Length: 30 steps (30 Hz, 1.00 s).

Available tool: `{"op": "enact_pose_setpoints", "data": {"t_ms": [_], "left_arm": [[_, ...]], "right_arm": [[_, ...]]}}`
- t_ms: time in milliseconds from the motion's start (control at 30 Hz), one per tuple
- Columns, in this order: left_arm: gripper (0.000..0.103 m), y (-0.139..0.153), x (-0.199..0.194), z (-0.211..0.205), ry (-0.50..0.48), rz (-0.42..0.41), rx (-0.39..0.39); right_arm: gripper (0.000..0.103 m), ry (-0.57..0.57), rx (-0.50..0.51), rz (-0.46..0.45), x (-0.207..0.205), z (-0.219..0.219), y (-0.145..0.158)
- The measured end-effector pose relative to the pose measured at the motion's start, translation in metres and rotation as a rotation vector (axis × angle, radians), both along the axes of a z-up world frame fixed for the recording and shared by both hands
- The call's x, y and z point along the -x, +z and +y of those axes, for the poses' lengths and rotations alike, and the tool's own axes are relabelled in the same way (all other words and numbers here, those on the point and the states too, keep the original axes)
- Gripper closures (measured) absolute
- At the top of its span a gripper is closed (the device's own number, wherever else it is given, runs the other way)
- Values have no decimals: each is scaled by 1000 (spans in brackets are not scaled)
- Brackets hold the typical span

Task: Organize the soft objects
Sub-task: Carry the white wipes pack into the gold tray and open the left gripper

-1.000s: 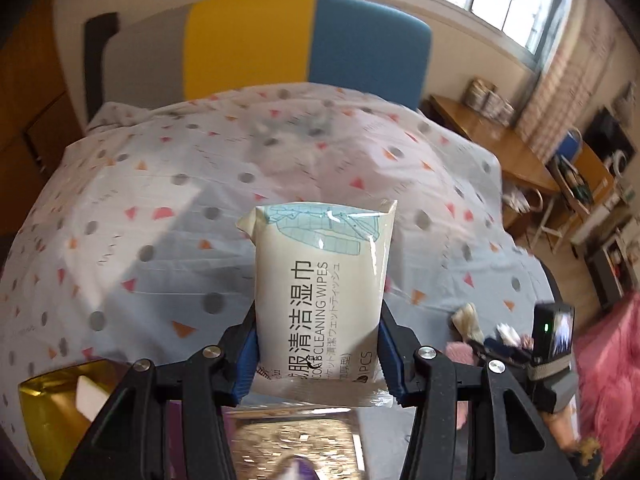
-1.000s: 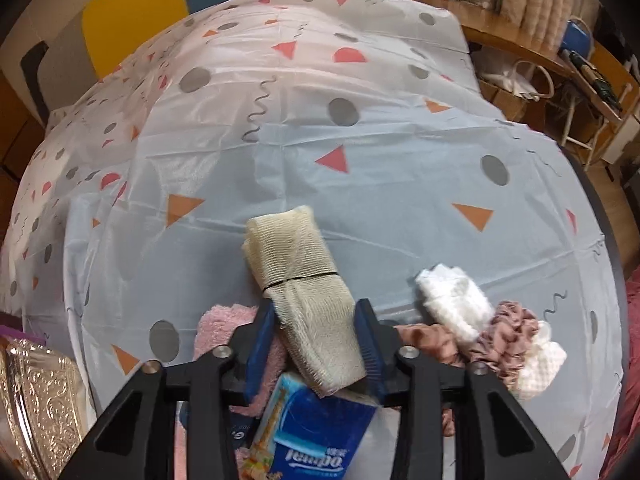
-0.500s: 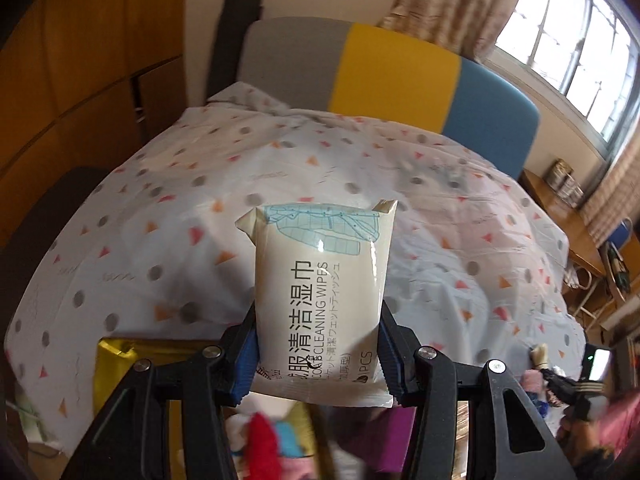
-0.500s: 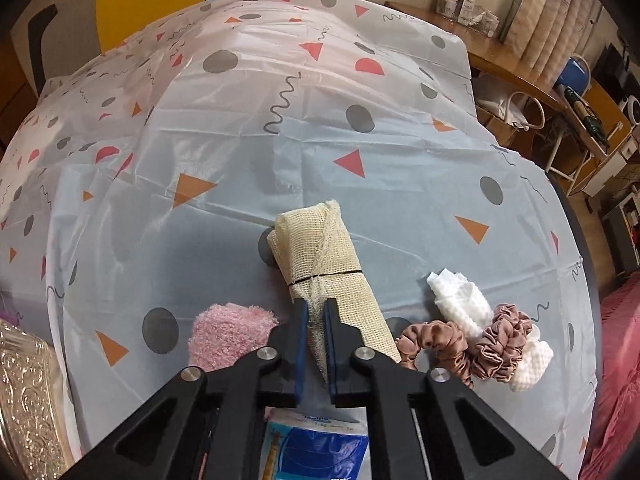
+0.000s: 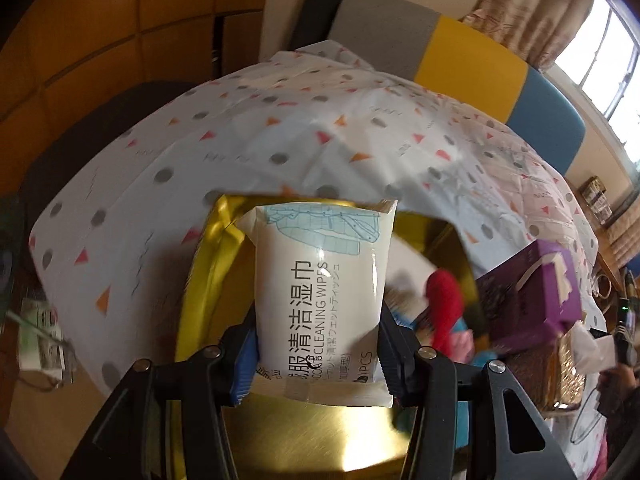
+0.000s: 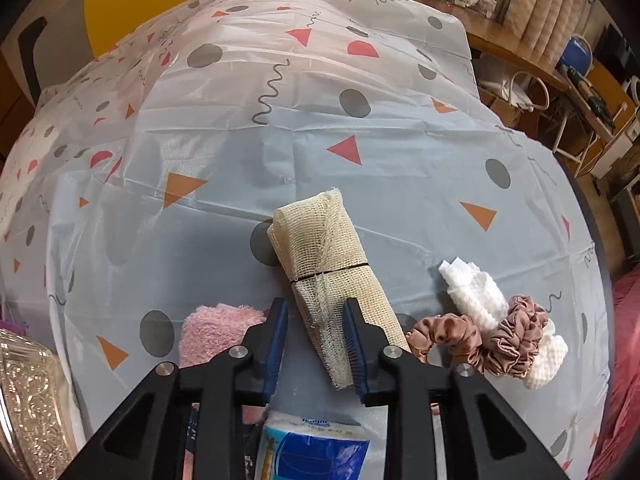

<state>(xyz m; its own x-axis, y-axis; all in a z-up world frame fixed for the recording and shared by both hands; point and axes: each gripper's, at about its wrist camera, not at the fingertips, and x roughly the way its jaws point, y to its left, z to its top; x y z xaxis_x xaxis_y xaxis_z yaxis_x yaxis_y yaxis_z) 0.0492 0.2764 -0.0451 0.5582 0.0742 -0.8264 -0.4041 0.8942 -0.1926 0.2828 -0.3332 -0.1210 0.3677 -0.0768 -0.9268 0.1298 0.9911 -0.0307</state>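
One wipes pack [image 5: 320, 296] is clamped upright in the left gripper [image 5: 316, 356], above the gold tray [image 5: 208, 280]; the tray's blurred contents include something red [image 5: 442, 304]; one mesh roll [image 6: 326, 280] lies between the right gripper [image 6: 316, 344]'s jaws, which have just been parting; beside the roll: two satin scrunchies [image 6: 452, 336], one pink cloth [image 6: 216, 328].

Window daylight, fisheye warp, motion-blurred left view.

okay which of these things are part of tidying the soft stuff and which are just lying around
Part of the job: wipes pack, gold tray, mesh cloth roll, pink towel, scrunchies, tissue pack.

Lying about: purple box, headboard, desk.
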Motion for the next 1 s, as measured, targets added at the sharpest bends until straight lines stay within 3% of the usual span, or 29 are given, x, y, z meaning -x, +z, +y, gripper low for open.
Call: {"op": "enact_pose_setpoints", "data": {"t_ms": [100, 200, 367, 1000], "left_arm": [[51, -16, 18, 8, 35, 28, 39], [50, -36, 33, 14, 85, 60, 82], [50, -55, 35, 10, 97, 98, 104], [44, -54, -21, -20, 22, 48, -26]], "right_arm": [[75, 34, 91, 8, 1, 14, -3], [84, 58, 192, 25, 4, 26, -6], [88, 67, 245, 24, 8, 34, -6], [94, 13, 184, -83, 17, 46, 30]]}}
